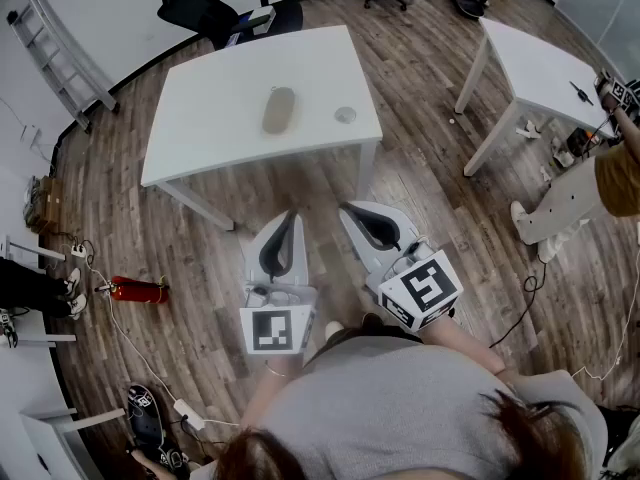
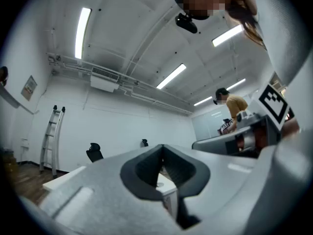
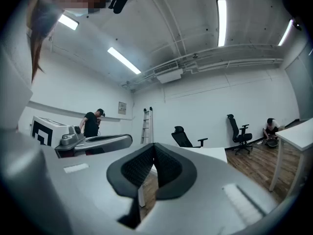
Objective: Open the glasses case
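The wooden floor (image 1: pixel 420 88) fills most of the head view. On it stands a white worktop (image 1: pixel 200 128), its near edge facing the person who holds the grippers. A second white worktop (image 1: pixel 535 63) stands well apart to the right, with another person (image 1: pixel 620 173) in a mustard top beside it. A grey ladder (image 1: pixel 55 53) leans at the wall on the far left, and a black office chair (image 1: pixel 195 6) sits behind the first worktop.

The left gripper (image 1: pixel 291 215) and the right gripper (image 1: pixel 347 209) hang side by side over the floor, close to the person's body and short of the worktop's near edge. Both point toward the worktop, and each carries 1 marker cube at its rear.

In the left gripper view the 2 dark fingers (image 2: pixel 146 168) meet at their tips with nothing between them. In the right gripper view the fingers (image 3: pixel 132 168) are likewise pressed together and empty.

A red fire extinguisher (image 1: pixel 135 290) lies on the floor to the left.

The glasses case (image 1: pixel 279 109), a closed grey-brown oval, lies near the middle of the worktop, well apart from both grippers. A small round object (image 1: pixel 345 115) sits to its right, not touching it.
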The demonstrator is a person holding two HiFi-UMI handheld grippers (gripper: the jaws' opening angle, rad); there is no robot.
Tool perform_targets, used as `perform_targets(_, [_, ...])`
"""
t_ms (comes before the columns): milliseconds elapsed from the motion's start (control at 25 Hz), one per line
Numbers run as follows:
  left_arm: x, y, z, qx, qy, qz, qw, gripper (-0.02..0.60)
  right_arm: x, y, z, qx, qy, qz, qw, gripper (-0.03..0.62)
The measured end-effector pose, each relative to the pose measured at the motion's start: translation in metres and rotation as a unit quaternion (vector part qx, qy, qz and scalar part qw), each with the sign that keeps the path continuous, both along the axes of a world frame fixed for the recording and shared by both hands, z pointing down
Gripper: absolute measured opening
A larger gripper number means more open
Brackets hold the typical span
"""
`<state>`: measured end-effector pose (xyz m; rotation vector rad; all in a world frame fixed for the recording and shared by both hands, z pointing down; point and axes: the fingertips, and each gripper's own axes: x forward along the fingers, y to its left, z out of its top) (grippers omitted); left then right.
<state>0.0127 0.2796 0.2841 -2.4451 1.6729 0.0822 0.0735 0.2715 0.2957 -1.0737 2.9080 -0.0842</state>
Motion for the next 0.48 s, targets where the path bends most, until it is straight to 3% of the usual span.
perform_targets(480, [0.0039, 0.0045, 0.0031, 0.000, 0.002, -0.006, 1.0000, 0.003, 0.0040, 0.0046, -0.0012, 0.006, 0.003, -0.007, 1.000, 0.006])
